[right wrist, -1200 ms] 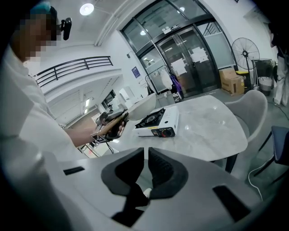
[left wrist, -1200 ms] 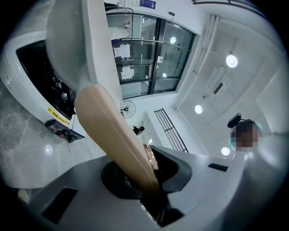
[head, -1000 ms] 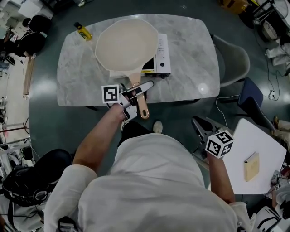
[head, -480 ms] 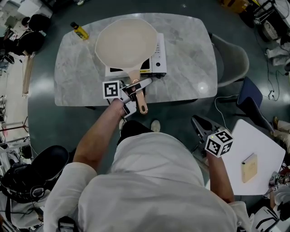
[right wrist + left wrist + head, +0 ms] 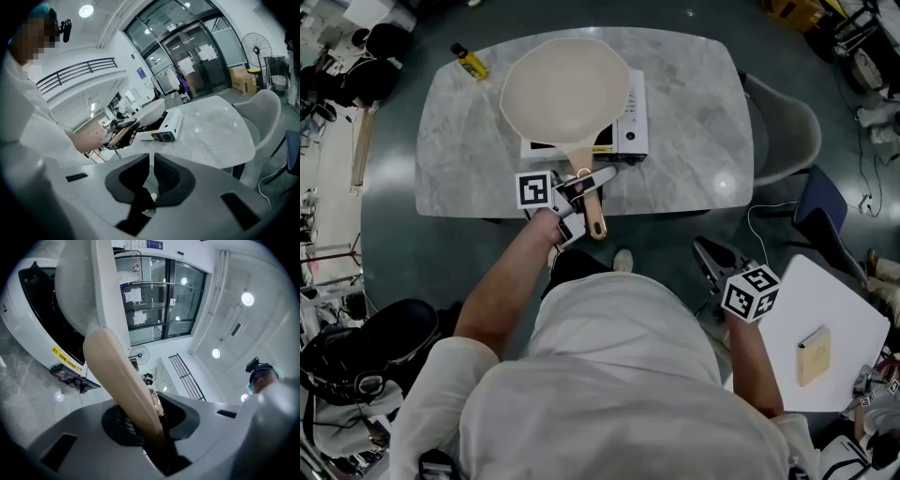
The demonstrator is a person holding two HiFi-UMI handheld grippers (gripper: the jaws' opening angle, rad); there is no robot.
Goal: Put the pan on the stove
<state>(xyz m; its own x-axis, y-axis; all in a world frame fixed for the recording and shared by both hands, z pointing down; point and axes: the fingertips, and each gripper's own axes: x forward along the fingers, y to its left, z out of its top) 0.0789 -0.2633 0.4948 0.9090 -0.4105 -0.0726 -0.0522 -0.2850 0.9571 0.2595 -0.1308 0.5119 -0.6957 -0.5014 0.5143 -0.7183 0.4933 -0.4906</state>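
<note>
Left gripper: grips pan by handle, jaws just eased open.
Stove: we settle pan level, centred.
Right gripper: closed, empty.

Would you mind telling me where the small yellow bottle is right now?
In the head view, the yellow bottle lies at the far left corner of the marble table, just left of the pan over the stove.

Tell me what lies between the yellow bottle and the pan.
Nothing: head view shows bare marble table between the yellow bottle and the pan.
</note>
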